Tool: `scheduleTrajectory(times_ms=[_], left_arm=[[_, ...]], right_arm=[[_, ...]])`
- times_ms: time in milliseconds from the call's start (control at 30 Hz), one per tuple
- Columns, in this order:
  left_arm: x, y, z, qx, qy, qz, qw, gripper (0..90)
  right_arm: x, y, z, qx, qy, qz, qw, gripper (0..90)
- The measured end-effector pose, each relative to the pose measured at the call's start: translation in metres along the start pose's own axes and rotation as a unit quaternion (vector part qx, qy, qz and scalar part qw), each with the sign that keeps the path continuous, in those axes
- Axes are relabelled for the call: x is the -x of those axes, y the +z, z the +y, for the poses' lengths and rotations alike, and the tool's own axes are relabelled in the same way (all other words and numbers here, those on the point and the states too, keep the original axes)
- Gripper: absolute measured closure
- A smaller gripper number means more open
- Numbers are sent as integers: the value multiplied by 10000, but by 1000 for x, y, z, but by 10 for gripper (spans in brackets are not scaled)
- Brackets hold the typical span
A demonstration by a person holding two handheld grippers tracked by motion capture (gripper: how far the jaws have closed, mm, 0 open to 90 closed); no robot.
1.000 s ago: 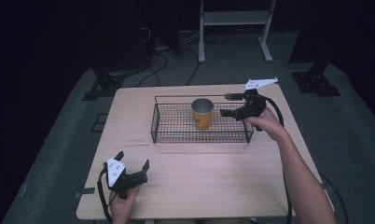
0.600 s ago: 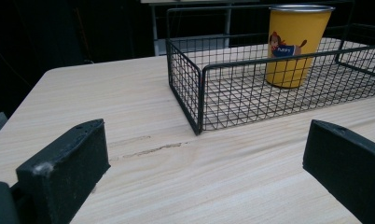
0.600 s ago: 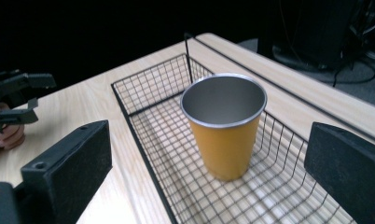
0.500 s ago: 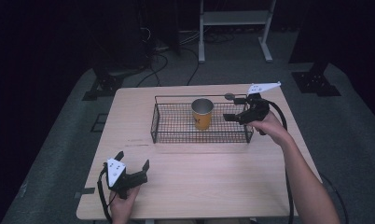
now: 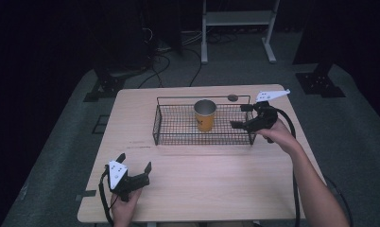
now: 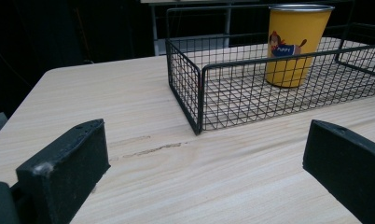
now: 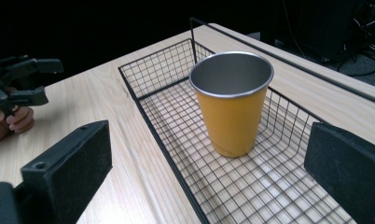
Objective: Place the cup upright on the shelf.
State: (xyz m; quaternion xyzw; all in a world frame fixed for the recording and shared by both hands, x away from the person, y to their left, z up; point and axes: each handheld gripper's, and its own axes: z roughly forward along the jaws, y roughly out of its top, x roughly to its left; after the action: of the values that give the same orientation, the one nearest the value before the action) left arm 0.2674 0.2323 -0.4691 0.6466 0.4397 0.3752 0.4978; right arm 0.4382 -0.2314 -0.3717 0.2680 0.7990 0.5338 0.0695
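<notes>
A yellow cup (image 5: 205, 116) with a bare metal inside stands upright in the black wire basket (image 5: 178, 128), which sits on the far half of the wooden surface (image 5: 216, 175). Seen from the high view, the cup is a little past the basket's centre, toward 1 o'clock, near the far wall.

In the left gripper view the cup (image 6: 295, 44) shows a printed cartoon dog with the word "PUPPY" on a dark band across its body; any smaller print is too fine to read. In the right gripper view the cup (image 7: 232, 100) shows a plain yellow side with no writing.

The right gripper (image 5: 245, 117) hovers at the basket's 3 o'clock end, above its short wall, pointed toward 9 o'clock at the cup. Its jaws are spread wide with nothing between them, and the cup stands apart from them, farther along the basket.

The left gripper (image 5: 133, 169) sits low at the surface's 7 o'clock corner, well apart from the basket. Its jaws are likewise spread wide and empty, aimed toward the basket's near corner (image 6: 198, 126).
</notes>
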Motion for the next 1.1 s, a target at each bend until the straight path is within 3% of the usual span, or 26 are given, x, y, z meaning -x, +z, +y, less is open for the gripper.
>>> scheduleTrajectory(times_ms=[1100], left_arm=[[1, 0, 0, -1, 15, 8, 10000, 0]], right_arm=[[-22, -14, -35, -3, 5, 173, 9999, 4]])
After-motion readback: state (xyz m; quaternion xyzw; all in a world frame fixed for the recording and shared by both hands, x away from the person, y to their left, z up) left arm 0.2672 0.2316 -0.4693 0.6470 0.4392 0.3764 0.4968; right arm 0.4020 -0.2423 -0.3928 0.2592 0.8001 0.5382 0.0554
